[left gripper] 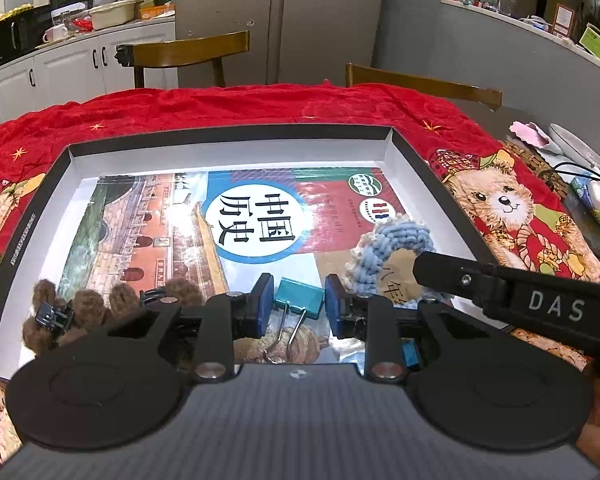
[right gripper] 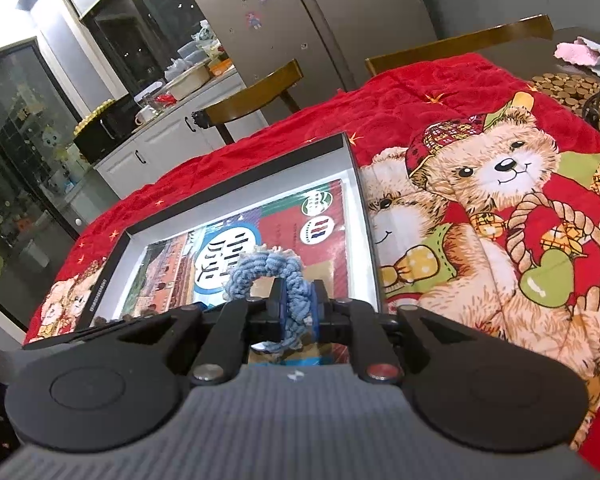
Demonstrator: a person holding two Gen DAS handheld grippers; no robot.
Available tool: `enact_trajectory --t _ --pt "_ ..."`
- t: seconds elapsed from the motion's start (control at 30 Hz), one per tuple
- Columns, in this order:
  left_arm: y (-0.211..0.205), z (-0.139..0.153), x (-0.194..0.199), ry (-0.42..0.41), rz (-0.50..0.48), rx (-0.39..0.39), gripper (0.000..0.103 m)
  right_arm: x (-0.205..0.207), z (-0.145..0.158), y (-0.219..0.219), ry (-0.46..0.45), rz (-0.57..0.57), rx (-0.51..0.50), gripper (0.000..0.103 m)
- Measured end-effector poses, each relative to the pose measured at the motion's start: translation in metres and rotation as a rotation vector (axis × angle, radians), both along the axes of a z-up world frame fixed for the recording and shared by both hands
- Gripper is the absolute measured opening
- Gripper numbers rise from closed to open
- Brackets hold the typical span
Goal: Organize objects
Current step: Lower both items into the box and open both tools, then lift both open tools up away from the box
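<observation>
A shallow box tray (left gripper: 228, 136) with a black rim and white walls lies on the table, with a history textbook (left gripper: 180, 220) flat inside it. My left gripper (left gripper: 300, 305) is shut on a teal binder clip (left gripper: 300, 294) just above the book's near edge; the clip's wire handles hang toward the camera. A brown crocheted scrunchie (left gripper: 88, 308) with a small black clip lies at the tray's near left. My right gripper (right gripper: 298, 300) is shut on the band of a blue crocheted scrunchie (right gripper: 260, 268) over the book. In the left wrist view one of its black fingers (left gripper: 452, 270) reaches in over that blue scrunchie (left gripper: 388, 240).
A red teddy-bear cloth (left gripper: 220, 104) covers the table around the tray (right gripper: 236, 176). Two wooden chairs (left gripper: 188, 54) (left gripper: 420, 84) stand behind the far edge. At the table's right end are a wooden trivet (right gripper: 568, 88), a dish, a pink cloth and a cable.
</observation>
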State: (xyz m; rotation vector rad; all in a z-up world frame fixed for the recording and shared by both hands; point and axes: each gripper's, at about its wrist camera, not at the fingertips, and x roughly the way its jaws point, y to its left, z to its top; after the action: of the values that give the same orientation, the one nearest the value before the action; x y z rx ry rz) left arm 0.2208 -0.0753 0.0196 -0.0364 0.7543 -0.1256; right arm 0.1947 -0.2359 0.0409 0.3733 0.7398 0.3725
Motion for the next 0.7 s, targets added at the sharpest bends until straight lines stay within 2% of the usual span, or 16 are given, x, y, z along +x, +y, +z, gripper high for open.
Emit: enact_trajectory --t 0.13,0.27,0.43,0.57,0.6,0.7 --pt "-0.001 0.001 -0.001 0.004 0.010 0.012 0.033 -0.002 0.004 -0.002 -0.008 0.006 0.030 0.020" --pt "0.004 0.005 0.000 0.006 0.014 -0.019 0.044 -0.007 0.011 -0.005 -0.037 0.002 0.048 0.036" --pt "0.009 0.017 -0.002 -0.018 0.014 -0.017 0.048 -0.011 0.019 -0.012 -0.069 -0.006 0.082 0.044" --pt "0.009 0.036 -0.012 -0.109 0.015 0.050 0.048 -0.019 0.031 -0.017 -0.124 -0.004 0.114 0.050" --pt "0.010 0.043 -0.015 -0.135 0.021 0.062 0.049 -0.021 0.035 -0.018 -0.142 -0.003 0.124 0.057" --pt "0.016 0.065 -0.027 -0.205 0.025 0.068 0.052 -0.031 0.046 -0.021 -0.205 0.006 0.157 0.064"
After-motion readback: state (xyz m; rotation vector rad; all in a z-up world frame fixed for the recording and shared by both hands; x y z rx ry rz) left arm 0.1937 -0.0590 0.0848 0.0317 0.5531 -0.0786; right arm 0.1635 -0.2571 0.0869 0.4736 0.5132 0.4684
